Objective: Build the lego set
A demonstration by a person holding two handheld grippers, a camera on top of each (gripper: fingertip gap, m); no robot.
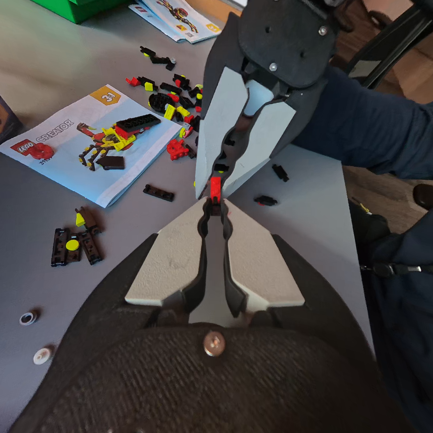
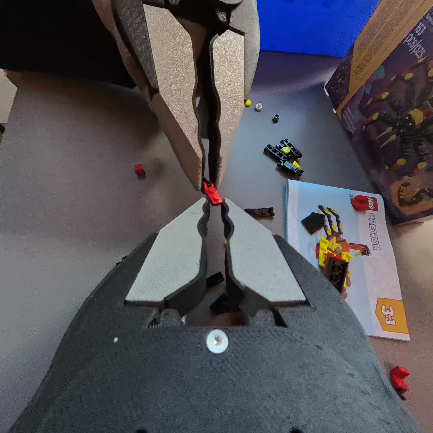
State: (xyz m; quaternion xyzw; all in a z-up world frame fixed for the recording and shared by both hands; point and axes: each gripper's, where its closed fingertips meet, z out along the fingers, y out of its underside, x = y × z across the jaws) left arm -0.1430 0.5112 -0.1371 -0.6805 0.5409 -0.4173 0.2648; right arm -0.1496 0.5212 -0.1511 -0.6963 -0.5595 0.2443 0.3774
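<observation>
My left gripper (image 1: 214,206) and right gripper (image 2: 214,202) meet tip to tip above the grey table (image 1: 293,222). A small red lego piece (image 1: 215,187) is pinched between them, one end in each. It also shows in the right wrist view (image 2: 212,194). A dark bit shows at the end in the left fingertips. Both grippers are shut on it. A partial black, red and yellow build (image 1: 131,128) lies on the open instruction booklet (image 1: 93,145), which the right wrist view (image 2: 339,257) also shows.
A pile of loose black, red and yellow pieces (image 1: 178,100) lies behind the right gripper. A black and yellow subassembly (image 1: 75,243) sits left of the booklet. A black plate (image 1: 158,192), a red cube (image 2: 139,169) and the set's box (image 2: 386,105) are nearby. The table edge (image 1: 351,210) runs on the right. Only a small space, under 4 cm, lies between the two pairs of fingers. The black plate (image 1: 158,192) sits 4 cm or so from the ends of my right fingers. It turns up in the right wrist view (image 2: 259,209) as well.
</observation>
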